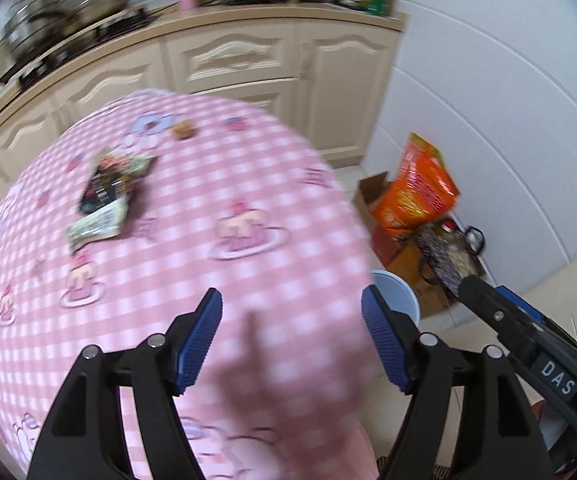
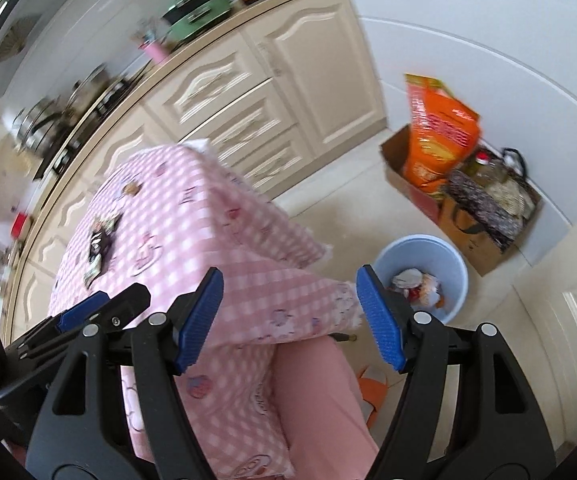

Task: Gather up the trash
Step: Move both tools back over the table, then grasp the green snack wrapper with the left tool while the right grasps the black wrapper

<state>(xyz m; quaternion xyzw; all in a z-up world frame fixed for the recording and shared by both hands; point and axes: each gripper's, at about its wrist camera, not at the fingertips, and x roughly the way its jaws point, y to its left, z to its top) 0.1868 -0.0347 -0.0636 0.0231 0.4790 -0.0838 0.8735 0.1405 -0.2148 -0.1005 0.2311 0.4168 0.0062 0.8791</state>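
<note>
Both the left gripper (image 1: pixel 291 336) and right gripper (image 2: pixel 289 318) gape wide, empty. Crumpled dark-and-green snack wrappers (image 1: pixel 106 192) lie ahead-left on the pink checked worktop (image 1: pixel 216 184); a blurred, hasty reach could snag cloth instead.

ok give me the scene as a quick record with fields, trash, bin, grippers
surface: table with pink checked cloth
trash left: wrappers and a small brown piece on the cloth
bin: light blue bin on the floor beside the table, trash inside
left gripper: open, nothing between its fingers
right gripper: open, nothing between its fingers
</note>
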